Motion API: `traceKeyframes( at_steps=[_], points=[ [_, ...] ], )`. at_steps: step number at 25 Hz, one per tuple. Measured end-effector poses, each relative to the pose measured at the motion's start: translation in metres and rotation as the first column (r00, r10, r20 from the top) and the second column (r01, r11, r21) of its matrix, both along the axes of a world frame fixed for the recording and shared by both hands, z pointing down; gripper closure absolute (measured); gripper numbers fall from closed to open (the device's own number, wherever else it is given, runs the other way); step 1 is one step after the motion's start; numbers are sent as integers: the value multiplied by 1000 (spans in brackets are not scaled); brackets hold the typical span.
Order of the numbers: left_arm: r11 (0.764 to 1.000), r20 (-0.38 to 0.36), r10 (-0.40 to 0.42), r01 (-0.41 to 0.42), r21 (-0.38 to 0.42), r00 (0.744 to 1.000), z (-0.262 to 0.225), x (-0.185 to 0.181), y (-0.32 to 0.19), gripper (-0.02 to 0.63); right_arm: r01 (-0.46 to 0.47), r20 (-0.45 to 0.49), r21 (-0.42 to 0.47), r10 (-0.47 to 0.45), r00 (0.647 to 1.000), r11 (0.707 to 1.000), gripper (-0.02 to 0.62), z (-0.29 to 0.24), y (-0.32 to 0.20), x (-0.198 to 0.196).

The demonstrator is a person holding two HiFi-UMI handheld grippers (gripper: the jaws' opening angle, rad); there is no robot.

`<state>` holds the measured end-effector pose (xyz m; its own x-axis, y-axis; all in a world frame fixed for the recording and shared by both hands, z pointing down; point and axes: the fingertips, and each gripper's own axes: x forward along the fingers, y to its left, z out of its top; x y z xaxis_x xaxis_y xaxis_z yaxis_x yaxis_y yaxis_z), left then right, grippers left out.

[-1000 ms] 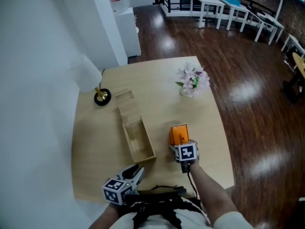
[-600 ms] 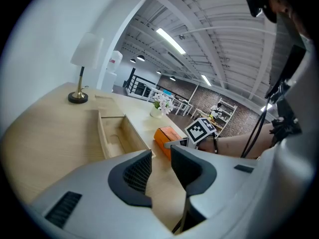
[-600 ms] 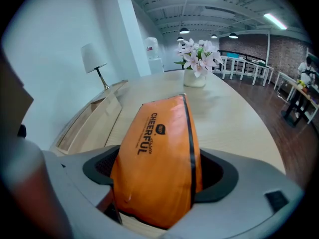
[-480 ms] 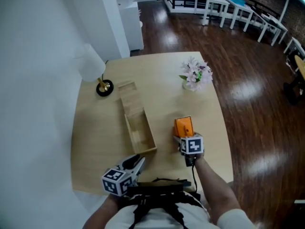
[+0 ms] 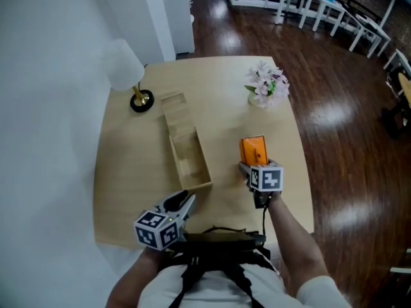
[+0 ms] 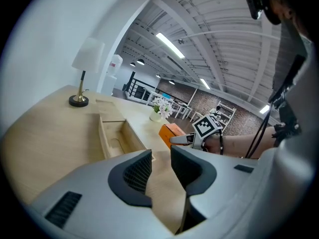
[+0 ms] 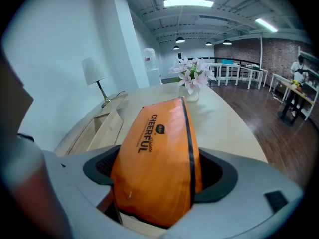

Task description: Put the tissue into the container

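My right gripper (image 7: 155, 176) is clamped on the orange tissue pack (image 7: 158, 143): both pads press its sides, and the pack sticks out forward between the jaws, tilted up at its far end above the table (image 5: 128, 172). From the head view the pack sits just right of the wooden box (image 5: 195, 187), near its close end but not touching it. The box is open on top, with nothing I can see inside, and a flat wooden lid lies at its far end. My left gripper (image 6: 160, 169) hovers low at the near edge of the table, jaws a little apart with nothing between them, only bare tabletop showing in the gap. Farther out, a lamp (image 5: 126, 71) stands by the far left corner and a small vase of flowers (image 5: 268, 85) by the far right.
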<state>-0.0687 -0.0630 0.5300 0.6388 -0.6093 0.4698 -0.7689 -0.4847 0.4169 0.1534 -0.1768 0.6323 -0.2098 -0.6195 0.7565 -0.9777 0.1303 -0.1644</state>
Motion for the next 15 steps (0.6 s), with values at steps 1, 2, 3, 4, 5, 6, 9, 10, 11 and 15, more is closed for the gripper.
traceKeyframes(
  at_steps=[1,2,3,4,5,6,9,10,11,15],
  points=[
    [1000,-4,-1,1,-1,1000,-1,-1,0,482,0,-3,6,0,1000,1000,141,-3,-1,0],
    [1000,-6,-2,2,0,1000,-2,-1,0,482,-1,-6,11,1,1000,1000,141,-6,-2,-1],
    [1000,-8,-3,3,1,1000,-2,-2,0,482,-1,-7,14,1,1000,1000,141,-9,-2,-1],
    [1000,-10,-4,4,3,1000,-3,-3,0,482,-1,-9,16,1,1000,1000,141,-12,-2,-1],
    [1000,-11,-5,5,4,1000,-3,-4,0,482,0,-11,18,1,1000,1000,141,-14,-2,-2],
    [1000,-11,-6,6,6,1000,-4,-5,0,482,2,-15,22,-1,1000,1000,141,-16,-2,-2],
    [1000,-17,-8,9,11,1000,-5,-8,0,482,10,-21,34,-10,1000,999,142,-23,-2,-6],
    [1000,-19,-9,10,12,1000,-5,-9,-1,482,12,-20,37,-12,1000,999,143,-25,-3,-8],
    [1000,-20,-10,10,12,1000,-4,-9,0,482,15,-19,40,-14,1000,999,143,-27,-3,-10],
    [1000,-22,-4,4,12,1000,-5,-12,1,482,34,-19,60,-33,999,998,143,-37,-5,-22]
  ],
)
